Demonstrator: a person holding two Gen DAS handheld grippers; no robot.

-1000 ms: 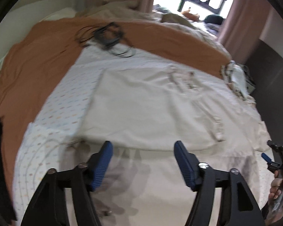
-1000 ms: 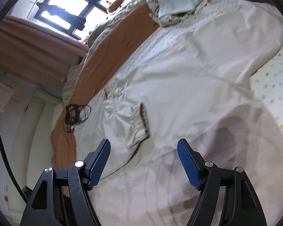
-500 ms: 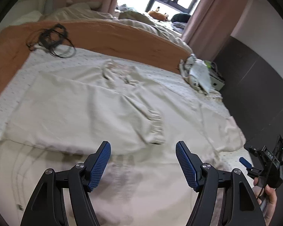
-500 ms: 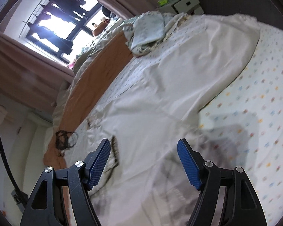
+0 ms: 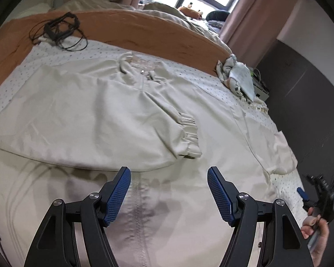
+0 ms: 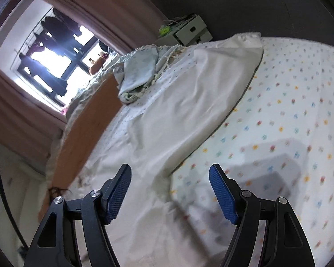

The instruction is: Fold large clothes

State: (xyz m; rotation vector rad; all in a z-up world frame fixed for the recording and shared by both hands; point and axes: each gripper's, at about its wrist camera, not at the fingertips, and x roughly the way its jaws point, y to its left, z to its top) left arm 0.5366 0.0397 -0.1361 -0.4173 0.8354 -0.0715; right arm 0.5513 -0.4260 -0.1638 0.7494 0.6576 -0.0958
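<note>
Jacket (image 5: 104, 120), one, cream, flat on bed w/ 2 hand-held grippers, left (image 5: 169, 189) & right (image 6: 169, 187), both jaws apart, empty.

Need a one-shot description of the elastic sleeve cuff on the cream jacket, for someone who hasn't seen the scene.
Start at the bed's spotted sheet, which carries a large cream jacket laid flat with its zipper running toward the left gripper. One sleeve is folded across the jacket's front, and the sleeve cuff is its free end, just beyond the open fingers. It is the only gathered, ruffled band on otherwise smooth cloth.
</note>
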